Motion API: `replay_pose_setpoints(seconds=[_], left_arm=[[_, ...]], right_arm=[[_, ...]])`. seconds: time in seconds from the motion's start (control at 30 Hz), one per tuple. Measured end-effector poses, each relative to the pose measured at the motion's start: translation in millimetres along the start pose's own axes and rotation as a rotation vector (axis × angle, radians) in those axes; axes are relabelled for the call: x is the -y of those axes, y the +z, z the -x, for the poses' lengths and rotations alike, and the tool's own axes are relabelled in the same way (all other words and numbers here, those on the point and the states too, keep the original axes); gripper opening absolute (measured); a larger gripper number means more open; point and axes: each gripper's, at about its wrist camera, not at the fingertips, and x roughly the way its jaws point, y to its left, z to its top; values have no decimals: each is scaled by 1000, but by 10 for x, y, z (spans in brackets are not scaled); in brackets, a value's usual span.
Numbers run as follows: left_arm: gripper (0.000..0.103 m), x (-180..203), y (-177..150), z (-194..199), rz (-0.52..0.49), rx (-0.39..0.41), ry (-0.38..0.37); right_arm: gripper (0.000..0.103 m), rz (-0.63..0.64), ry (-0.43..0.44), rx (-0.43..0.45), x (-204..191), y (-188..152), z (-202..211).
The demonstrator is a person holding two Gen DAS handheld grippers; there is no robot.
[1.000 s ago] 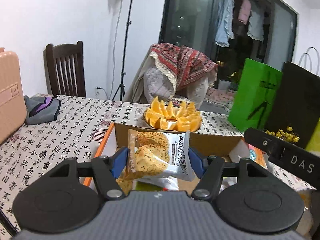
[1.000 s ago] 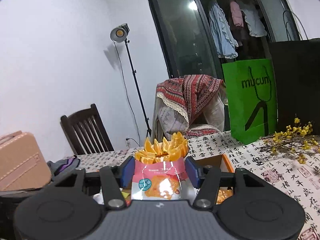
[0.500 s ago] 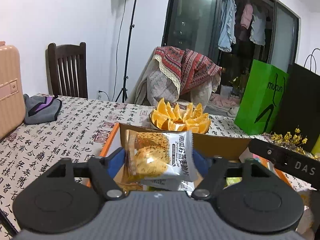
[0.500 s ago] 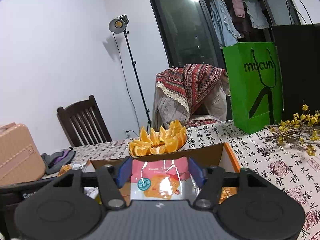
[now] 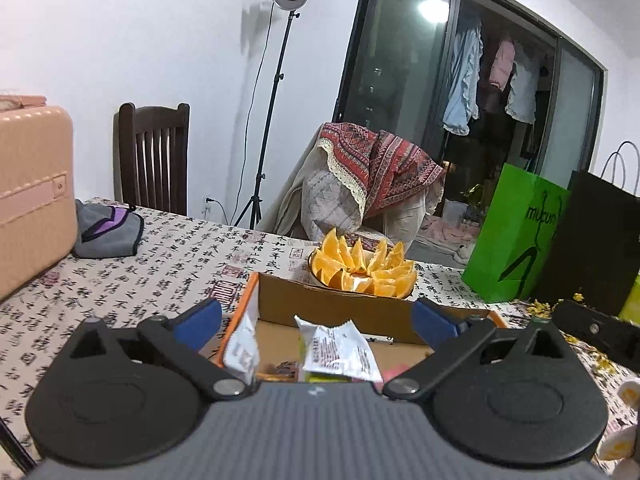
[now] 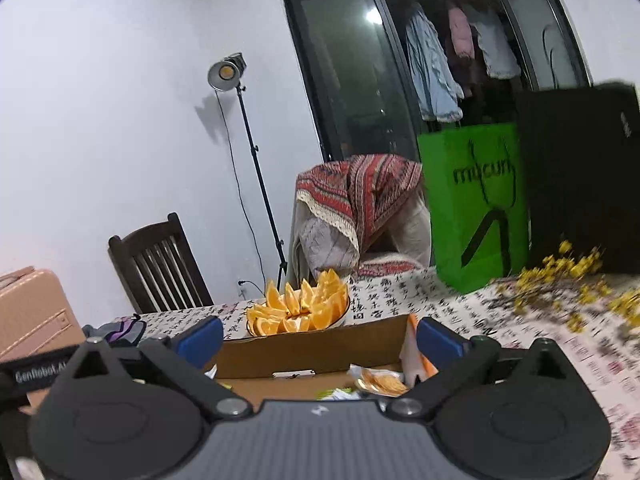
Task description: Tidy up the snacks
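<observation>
The left gripper [image 5: 316, 318] hangs over the near side of the cardboard box [image 5: 332, 304], its 2 blue pads [image 5: 200, 316] spread wide; the jaws have just been opening, and nothing sits between them. Below the gap a white snack packet [image 5: 340, 350] lies in the box with its printed back up, and a second white packet [image 5: 242, 350] leans against the box's left wall. A yellow-green wrapper and a darker one show under the white packet, too hidden to name.

The right gripper [image 6: 320, 338] is likewise spread wide above the same box [image 6: 308, 350], seen from the other end; its jaws too have just been opening and grip nothing. A packet showing round golden crackers [image 6: 378, 382] lies in the box's right corner, beside the orange edge of the box wall.

Behind the box, touching or just beside its far wall, stands a bowl of orange wedges [image 5: 362, 266]. The table [image 5: 168, 264] wears a cloth printed with black calligraphy. On it stand a green paper bag [image 5: 514, 240] and a black bag [image 5: 596, 240] at the right, with yellow flower sprigs [image 6: 572, 280] lying near them. A peach suitcase [image 5: 32, 196] and a grey-purple pouch [image 5: 106, 228] occupy the left end. A dark wooden chair [image 5: 152, 158], a light stand [image 5: 276, 96] and a chair draped in red patterned cloth [image 5: 372, 176] stand beyond the table.
</observation>
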Motion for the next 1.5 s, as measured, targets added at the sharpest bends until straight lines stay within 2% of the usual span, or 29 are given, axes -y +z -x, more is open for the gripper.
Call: replay_pose_setpoints(seconds=[0.17, 0.33, 0.43, 0.53, 0.83, 1.5], left_arm=[[103, -79, -90, 464, -53, 19, 3], [103, -182, -401, 879, -111, 21, -34], [103, -278, -632, 1057, -107, 20, -26], [103, -358, -847, 1170, -102, -14, -35], [103, -441, -1230, 1271, -130, -94, -67], [103, -413, -1319, 1336, -148, -112, -78]], right_arm=[[103, 75, 0, -8, -71, -124, 438], [103, 116, 9, -57, -111, -425, 774], [103, 117, -16, -101, -112, -659, 940], [103, 123, -25, -153, -107, -904, 1055], [103, 105, -23, -227, -53, -1283, 1257], [103, 107, -32, -223, -68, -1289, 1274]])
